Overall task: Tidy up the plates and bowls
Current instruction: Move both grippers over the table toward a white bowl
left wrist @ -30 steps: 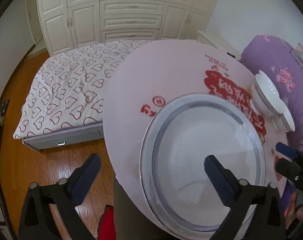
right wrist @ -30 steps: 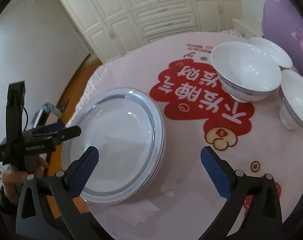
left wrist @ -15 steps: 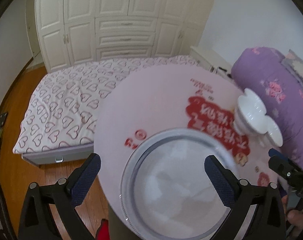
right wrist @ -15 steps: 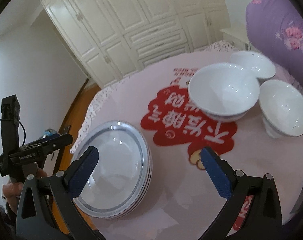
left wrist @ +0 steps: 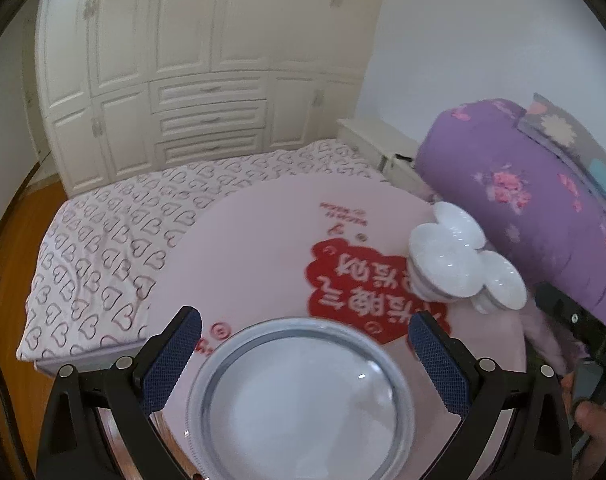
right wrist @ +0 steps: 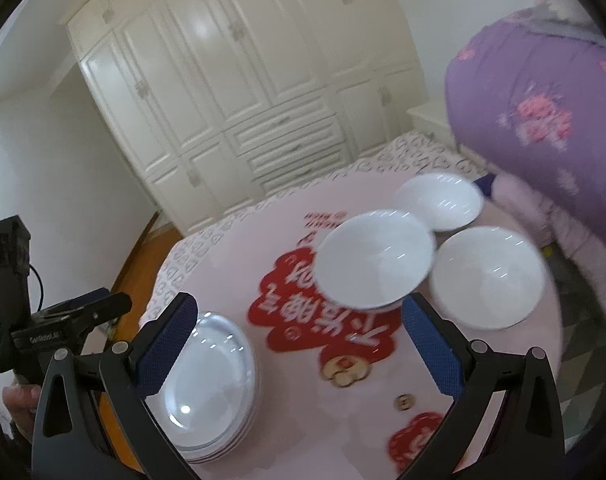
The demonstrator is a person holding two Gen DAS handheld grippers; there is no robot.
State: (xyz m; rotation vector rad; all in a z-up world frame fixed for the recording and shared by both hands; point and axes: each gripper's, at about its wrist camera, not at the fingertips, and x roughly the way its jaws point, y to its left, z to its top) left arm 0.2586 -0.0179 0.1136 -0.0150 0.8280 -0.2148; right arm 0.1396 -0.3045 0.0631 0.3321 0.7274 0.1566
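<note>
A stack of grey-rimmed white plates (left wrist: 299, 400) lies at the near edge of the round pink-clothed table (left wrist: 263, 248). My left gripper (left wrist: 305, 322) hovers open above the stack, holding nothing. Three white bowls (left wrist: 447, 264) cluster at the table's right side. In the right wrist view the plates (right wrist: 211, 376) are low on the left, with one bowl (right wrist: 375, 260) in the middle, a second (right wrist: 439, 200) behind it and a third (right wrist: 489, 276) to its right. My right gripper (right wrist: 299, 306) is open and empty above the cloth, well short of the bowls.
A bed with a heart-print sheet (left wrist: 123, 232) stands beyond the table's left edge. A purple flowered quilt (left wrist: 535, 200) is piled at the right. White wardrobes (left wrist: 207, 80) fill the back wall. Wooden floor (left wrist: 11, 240) shows at the left. A hand (right wrist: 19, 400) holds the other gripper.
Both grippers have drawn back and up from the table, so plates and bowls look smaller and lower. Plates and bowls have stayed put. Both grippers remain open.
</note>
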